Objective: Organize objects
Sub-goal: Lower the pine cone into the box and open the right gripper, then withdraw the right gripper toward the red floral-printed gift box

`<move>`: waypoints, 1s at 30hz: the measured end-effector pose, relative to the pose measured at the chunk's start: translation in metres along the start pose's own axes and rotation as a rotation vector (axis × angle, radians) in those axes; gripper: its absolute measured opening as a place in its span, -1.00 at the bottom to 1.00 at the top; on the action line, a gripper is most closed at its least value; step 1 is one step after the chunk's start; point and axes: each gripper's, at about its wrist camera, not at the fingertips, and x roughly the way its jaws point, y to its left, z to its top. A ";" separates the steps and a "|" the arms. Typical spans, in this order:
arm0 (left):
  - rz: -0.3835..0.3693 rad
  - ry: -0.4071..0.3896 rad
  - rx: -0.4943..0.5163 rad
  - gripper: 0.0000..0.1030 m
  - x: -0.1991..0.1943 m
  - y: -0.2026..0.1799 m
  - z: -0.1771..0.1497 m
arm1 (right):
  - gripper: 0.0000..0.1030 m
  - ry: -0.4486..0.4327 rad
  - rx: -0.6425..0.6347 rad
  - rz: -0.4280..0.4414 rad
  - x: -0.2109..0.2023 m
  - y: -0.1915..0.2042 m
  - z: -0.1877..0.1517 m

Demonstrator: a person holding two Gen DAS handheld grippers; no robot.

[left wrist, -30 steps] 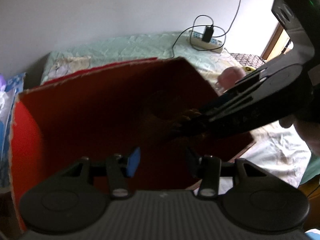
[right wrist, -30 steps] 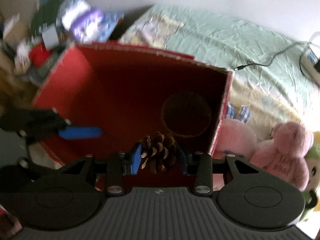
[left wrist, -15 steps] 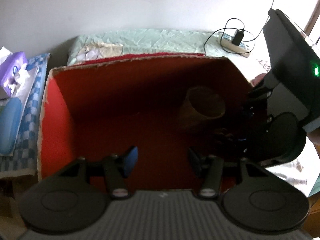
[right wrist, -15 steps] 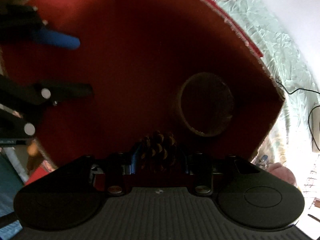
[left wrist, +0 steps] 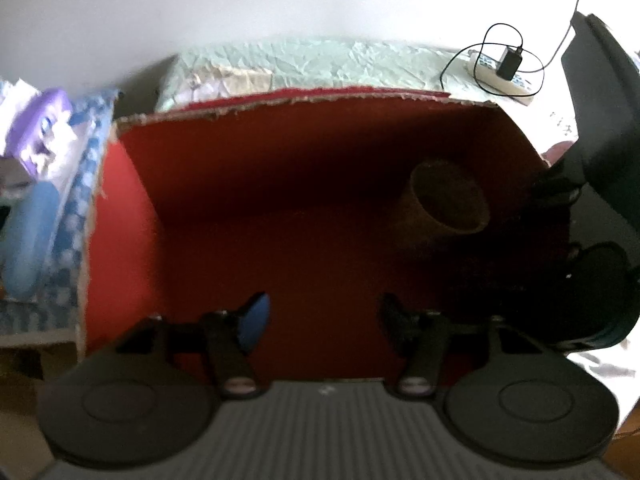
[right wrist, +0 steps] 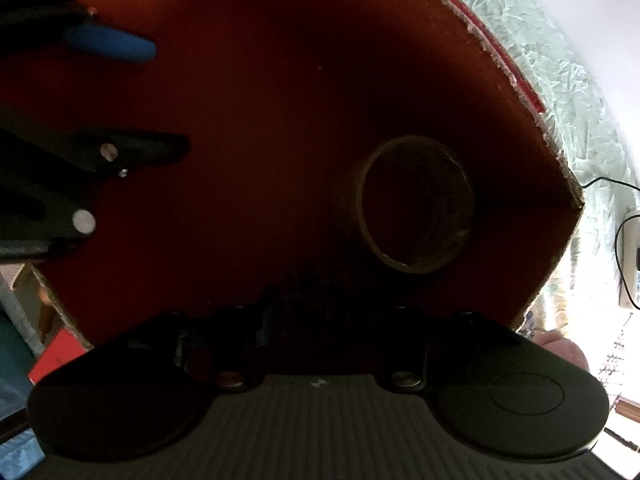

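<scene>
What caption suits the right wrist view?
Right gripper lowers a pinecone into the red box beside a brown cup.

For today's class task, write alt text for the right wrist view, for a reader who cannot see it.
The right gripper reaches down into a red cardboard box, with a dark pinecone between its fingers, too shadowed to tell the grip. A brown cup lies on its side beside it; the left gripper enters from the left, open.
</scene>
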 end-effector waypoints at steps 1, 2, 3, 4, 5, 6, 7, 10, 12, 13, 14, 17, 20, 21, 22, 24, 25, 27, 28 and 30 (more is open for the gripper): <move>0.016 -0.005 0.010 0.26 -0.001 -0.002 0.000 | -0.12 -0.011 0.007 0.002 -0.002 -0.001 -0.001; 0.030 -0.010 0.017 0.26 -0.002 -0.004 0.000 | -0.13 -0.023 0.015 0.004 -0.004 -0.002 -0.001; 0.034 -0.011 0.016 0.26 -0.001 -0.004 0.001 | -0.14 -0.036 0.028 0.009 -0.006 -0.003 -0.002; 0.033 -0.010 0.012 0.24 -0.001 -0.004 0.001 | -0.17 -0.051 0.050 0.018 -0.009 -0.005 -0.003; 0.033 -0.007 0.005 0.21 0.000 -0.003 0.002 | -0.21 -0.065 0.073 0.027 -0.010 -0.008 -0.003; 0.037 -0.004 -0.004 0.19 0.002 -0.002 0.003 | -0.24 -0.079 0.097 0.035 -0.011 -0.010 -0.004; 0.041 -0.003 -0.009 0.18 0.002 -0.001 0.003 | -0.26 -0.092 0.123 0.047 -0.011 -0.012 -0.004; 0.067 -0.010 -0.026 0.17 0.000 0.004 0.003 | -0.32 -0.134 0.198 0.097 -0.007 -0.014 -0.004; 0.087 -0.015 -0.035 0.17 -0.002 0.008 0.003 | -0.40 -0.134 0.223 0.111 0.002 -0.011 -0.003; 0.095 -0.016 -0.038 0.17 -0.002 0.009 0.003 | -0.41 -0.124 0.223 0.105 0.007 -0.007 -0.002; 0.102 -0.013 -0.040 0.17 -0.001 0.010 0.003 | -0.42 -0.112 0.212 0.098 0.012 -0.002 -0.001; 0.111 -0.007 -0.041 0.17 -0.001 0.009 0.002 | -0.54 -0.078 0.179 0.089 0.020 0.010 -0.001; 0.117 -0.008 -0.037 0.17 -0.003 0.005 0.003 | -0.55 -0.062 0.144 0.082 0.019 0.021 -0.004; 0.118 -0.010 -0.035 0.17 -0.003 0.004 0.003 | -0.53 -0.065 0.140 0.075 0.018 0.024 -0.005; 0.120 -0.010 -0.033 0.17 -0.004 0.002 0.003 | -0.51 -0.073 0.134 0.066 0.016 0.027 -0.007; 0.127 -0.013 -0.028 0.17 -0.006 -0.003 0.003 | -0.50 -0.100 0.138 0.055 0.012 0.032 -0.010; 0.133 -0.017 -0.024 0.17 -0.007 -0.005 0.003 | -0.49 -0.120 0.149 0.055 0.010 0.033 -0.013; 0.152 -0.027 -0.018 0.17 -0.010 -0.010 0.003 | -0.49 -0.170 0.188 0.051 0.004 0.034 -0.019; 0.157 -0.032 -0.017 0.17 -0.012 -0.012 0.003 | -0.48 -0.203 0.207 0.051 0.000 0.034 -0.023; 0.168 -0.041 -0.018 0.17 -0.017 -0.016 0.002 | -0.43 -0.276 0.261 0.052 -0.008 0.034 -0.034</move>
